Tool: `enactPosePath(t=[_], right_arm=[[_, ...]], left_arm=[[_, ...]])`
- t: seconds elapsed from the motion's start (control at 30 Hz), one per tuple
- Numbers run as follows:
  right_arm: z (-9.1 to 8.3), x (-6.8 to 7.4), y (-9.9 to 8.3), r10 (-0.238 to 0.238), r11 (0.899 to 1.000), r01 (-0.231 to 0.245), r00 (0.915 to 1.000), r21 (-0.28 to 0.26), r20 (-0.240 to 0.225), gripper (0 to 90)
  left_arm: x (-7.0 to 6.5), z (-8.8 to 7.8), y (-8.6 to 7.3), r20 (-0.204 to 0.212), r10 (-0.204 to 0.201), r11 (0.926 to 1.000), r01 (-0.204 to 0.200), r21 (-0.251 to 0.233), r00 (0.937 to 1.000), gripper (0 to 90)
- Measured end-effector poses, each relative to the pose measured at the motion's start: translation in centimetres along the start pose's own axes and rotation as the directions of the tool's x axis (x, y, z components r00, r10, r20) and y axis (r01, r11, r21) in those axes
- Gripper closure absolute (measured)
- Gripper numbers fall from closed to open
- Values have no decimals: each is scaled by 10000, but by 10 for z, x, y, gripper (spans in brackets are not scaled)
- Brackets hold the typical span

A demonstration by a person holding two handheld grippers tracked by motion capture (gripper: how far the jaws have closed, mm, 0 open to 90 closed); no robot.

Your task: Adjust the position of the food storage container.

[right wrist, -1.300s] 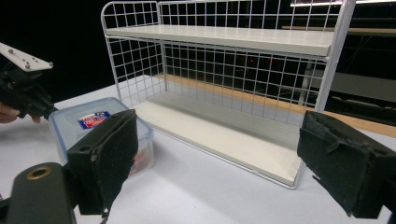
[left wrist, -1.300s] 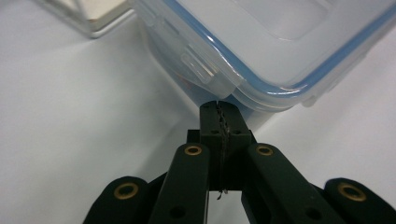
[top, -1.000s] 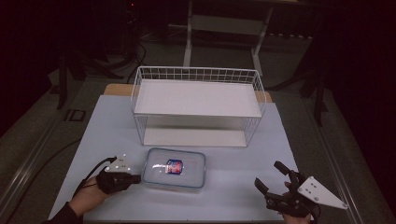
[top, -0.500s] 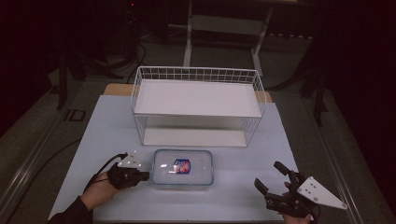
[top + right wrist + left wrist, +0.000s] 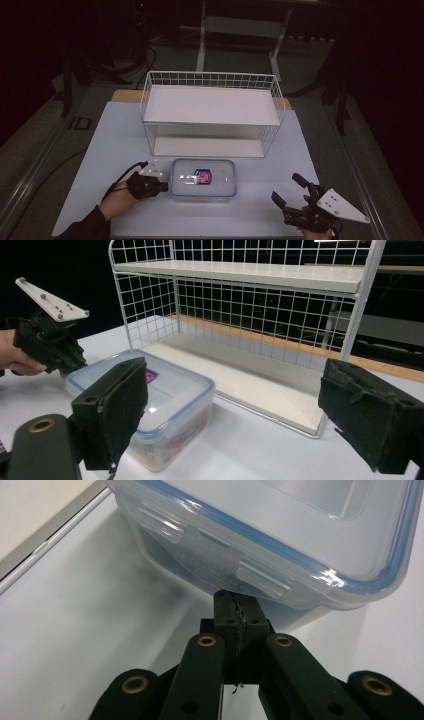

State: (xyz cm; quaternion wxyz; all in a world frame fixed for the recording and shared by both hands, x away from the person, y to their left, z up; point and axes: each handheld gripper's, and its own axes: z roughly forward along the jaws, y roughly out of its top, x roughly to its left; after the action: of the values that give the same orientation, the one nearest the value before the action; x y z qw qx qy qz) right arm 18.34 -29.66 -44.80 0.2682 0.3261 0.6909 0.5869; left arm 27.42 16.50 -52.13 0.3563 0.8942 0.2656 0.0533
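A clear lidded plastic container (image 5: 202, 179) with a blue seal and a red-and-blue label lies on the pale table in front of the wire rack. My left gripper (image 5: 164, 186) is shut, and its tips are against the container's left end. In the left gripper view the closed jaws (image 5: 239, 612) meet just under a lid latch of the container (image 5: 280, 525). My right gripper (image 5: 286, 187) stands open near the front right of the table, apart from the container. The right gripper view has its wide-set pads (image 5: 117, 410) framing the container (image 5: 170, 390) and the left gripper (image 5: 65, 357) beyond it.
A white wire rack (image 5: 210, 102) with an upper shelf and a lower shelf stands behind the container, close to its far side. In the right gripper view the rack (image 5: 240, 270) rises just past the container. Bare table (image 5: 115, 130) lies to the left, dark floor around it.
My left gripper has moved to the right, and the container has slid rightward with it. The right gripper has stayed where it was.
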Motion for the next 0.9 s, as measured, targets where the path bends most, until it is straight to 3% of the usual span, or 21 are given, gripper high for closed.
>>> enactPosePath(t=[0.63, 0.77, 0.87, 0.9], right_arm=[[1, 0, -1, 40, 10000, -39, 10000, 41, -72, 121], [1, 0, -1, 62, 9999, -62, 9999, 83, -87, 121], [2, 0, -1, 97, 9999, -96, 9999, 107, -97, 121], [2, 1, -1, 87, 9999, -86, 9999, 99, -122, 121]], left_arm=[[-6, 21, 23, 276, 296, 9995, -294, -78, 9992, 896], [-5, 19, 22, 380, 375, 9993, -371, -100, 9986, 894], [-4, 13, 21, 171, 390, 9991, -387, -167, 9991, 874], [-3, 3, 20, 105, 270, 9991, -266, -343, 9996, 864]])
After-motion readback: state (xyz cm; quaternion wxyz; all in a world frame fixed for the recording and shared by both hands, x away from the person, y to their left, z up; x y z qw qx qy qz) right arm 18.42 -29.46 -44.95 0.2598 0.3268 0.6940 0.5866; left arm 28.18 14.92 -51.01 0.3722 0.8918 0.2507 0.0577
